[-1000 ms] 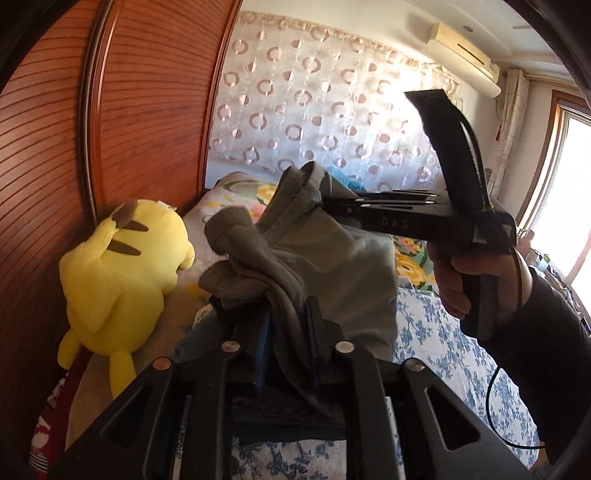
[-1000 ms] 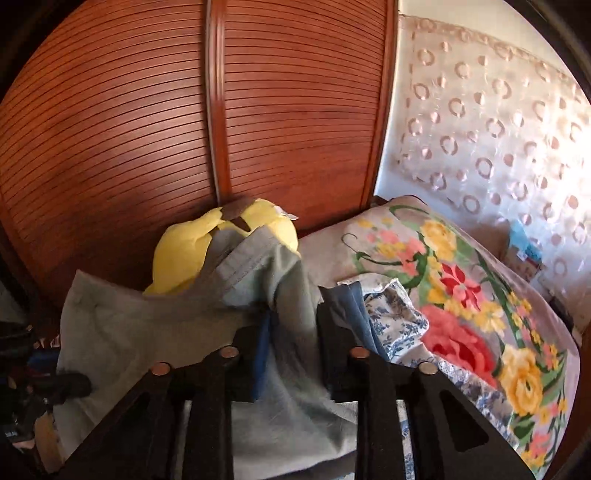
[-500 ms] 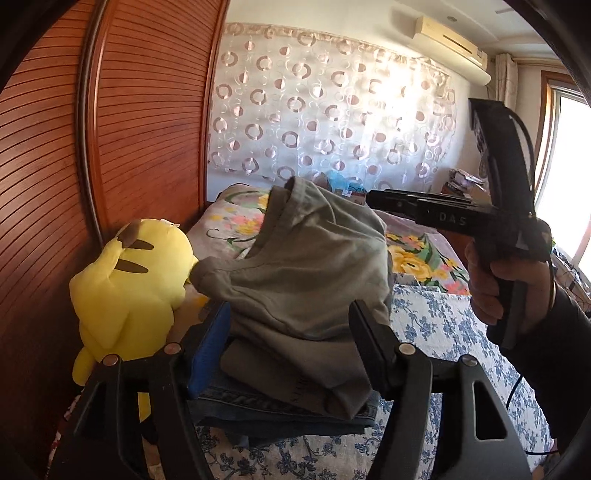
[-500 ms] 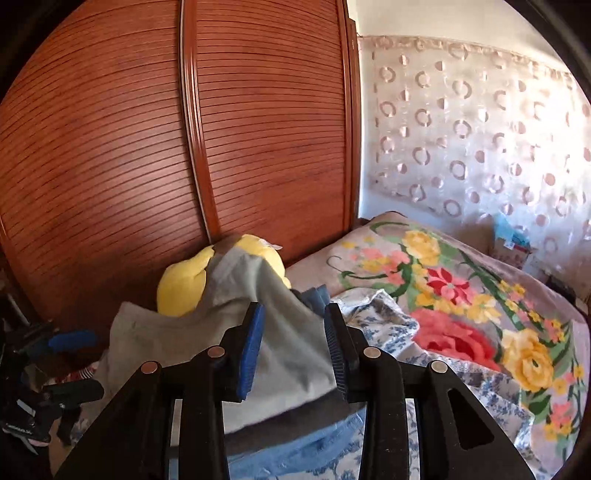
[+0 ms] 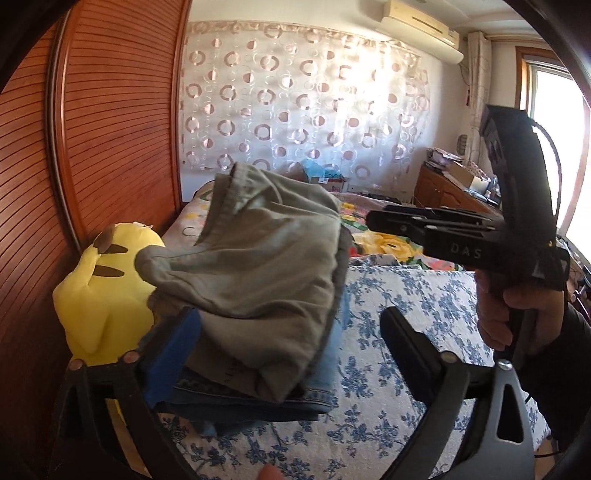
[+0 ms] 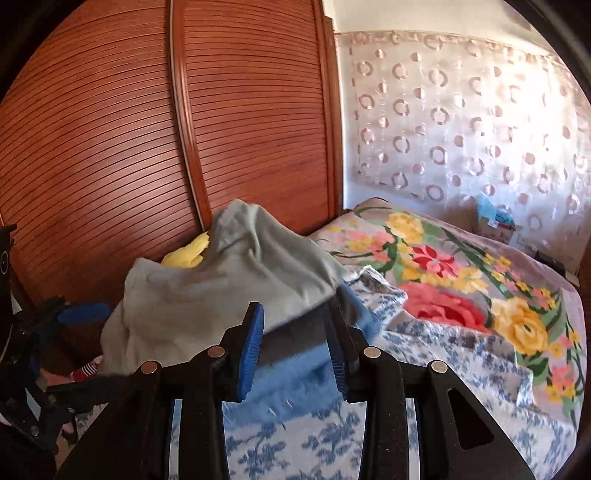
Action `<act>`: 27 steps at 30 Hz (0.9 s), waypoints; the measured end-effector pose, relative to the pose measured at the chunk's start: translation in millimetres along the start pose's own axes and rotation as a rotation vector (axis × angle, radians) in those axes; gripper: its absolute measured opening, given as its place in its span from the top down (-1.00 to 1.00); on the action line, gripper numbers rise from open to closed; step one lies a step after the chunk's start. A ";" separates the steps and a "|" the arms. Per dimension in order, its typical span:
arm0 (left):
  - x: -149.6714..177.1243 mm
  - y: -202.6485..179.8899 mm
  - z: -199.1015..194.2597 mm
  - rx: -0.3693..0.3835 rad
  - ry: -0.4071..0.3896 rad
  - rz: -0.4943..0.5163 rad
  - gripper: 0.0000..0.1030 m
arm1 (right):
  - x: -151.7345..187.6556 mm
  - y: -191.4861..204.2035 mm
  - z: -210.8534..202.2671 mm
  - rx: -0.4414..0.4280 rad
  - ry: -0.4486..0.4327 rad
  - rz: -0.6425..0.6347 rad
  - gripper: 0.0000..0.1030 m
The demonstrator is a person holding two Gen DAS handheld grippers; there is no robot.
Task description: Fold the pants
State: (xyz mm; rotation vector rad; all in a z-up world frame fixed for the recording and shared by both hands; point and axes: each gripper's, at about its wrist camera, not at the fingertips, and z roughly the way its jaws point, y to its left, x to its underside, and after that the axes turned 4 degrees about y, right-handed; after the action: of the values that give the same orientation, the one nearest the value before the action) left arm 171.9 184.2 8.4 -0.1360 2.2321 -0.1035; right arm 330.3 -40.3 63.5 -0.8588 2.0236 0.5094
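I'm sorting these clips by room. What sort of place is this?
Most likely a home bedroom: a bed with a floral blanket, a wooden slatted wardrobe, and a wall air conditioner.

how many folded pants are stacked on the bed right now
2. The grey-green cotton pants lie on top of the pile; the blue denim jeans lie directly beneath them, on the blue floral bedsheet. Another garment could be hidden under the pile.

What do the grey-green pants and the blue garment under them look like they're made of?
Grey-green pants: looks like matte woven cotton twill, going by the soft rumpled folds and the stitched waistband seam. Blue garment underneath: probably denim, with its faded blue surface, visible weave and stiff, flat folded edge. Neither shows any sheen.
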 end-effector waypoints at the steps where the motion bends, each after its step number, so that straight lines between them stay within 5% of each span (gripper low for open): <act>1: 0.7 -4.2 -0.6 0.002 0.002 0.008 -0.94 | 3.2 -0.1 -5.1 0.011 -0.002 0.007 0.31; 7: 4.3 -28.5 -5.2 0.015 0.006 0.055 -0.97 | 28.2 -0.4 -40.4 0.072 -0.010 0.055 0.31; 22: 28.0 -101.2 -17.9 0.078 0.012 0.157 -0.97 | 95.7 32.9 -138.9 0.273 -0.055 0.186 -0.47; 27: 39.0 -125.5 -21.9 0.096 0.019 0.183 -0.97 | 117.5 58.3 -167.8 0.354 -0.071 0.226 -0.47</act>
State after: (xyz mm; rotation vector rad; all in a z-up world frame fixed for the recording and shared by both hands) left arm 138.5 55.3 6.9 0.1215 2.2419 -0.1124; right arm 148.1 -150.5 59.8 -0.3962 2.0729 0.2853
